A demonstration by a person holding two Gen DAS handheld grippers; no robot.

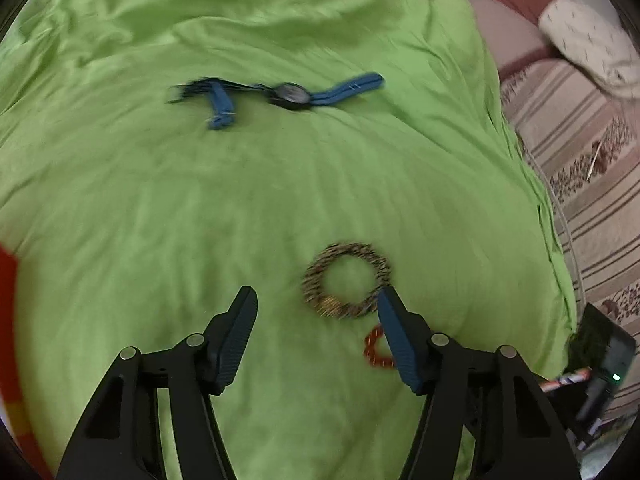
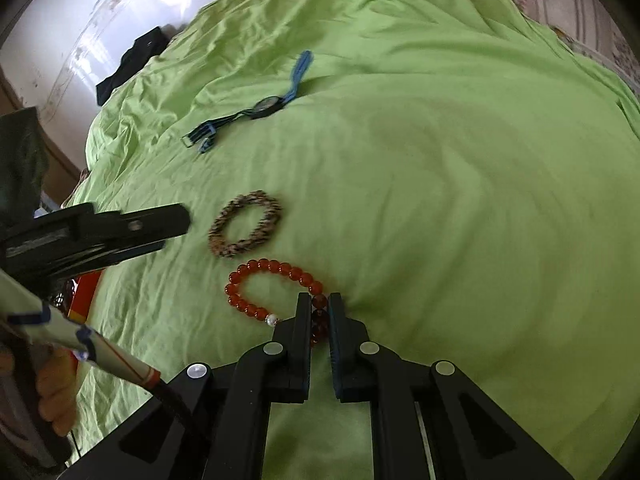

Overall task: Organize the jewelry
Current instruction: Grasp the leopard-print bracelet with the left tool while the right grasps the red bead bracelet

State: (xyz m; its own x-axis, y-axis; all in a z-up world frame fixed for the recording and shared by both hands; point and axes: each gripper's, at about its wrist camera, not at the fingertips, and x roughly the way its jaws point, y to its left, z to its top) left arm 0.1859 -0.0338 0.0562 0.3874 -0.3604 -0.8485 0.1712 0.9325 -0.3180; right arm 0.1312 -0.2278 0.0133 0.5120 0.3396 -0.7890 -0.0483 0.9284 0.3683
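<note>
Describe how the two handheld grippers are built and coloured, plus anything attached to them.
Both are matte black plastic. The left gripper has angular linkage arms joined by round silver pins, and long tapered fingers with ribbed dark blue pads. The right gripper has the same build: black arms, silver pins, ribbed pads. Beside it a black cable runs from a pale grip with red and blue stripes. No sleeve is visible.

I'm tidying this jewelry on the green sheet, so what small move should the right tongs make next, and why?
Probably lift slightly: the right tongs are shut on the red bead bracelet, which otherwise lies flat on the green sheet, close to the striped bracelet.
</note>
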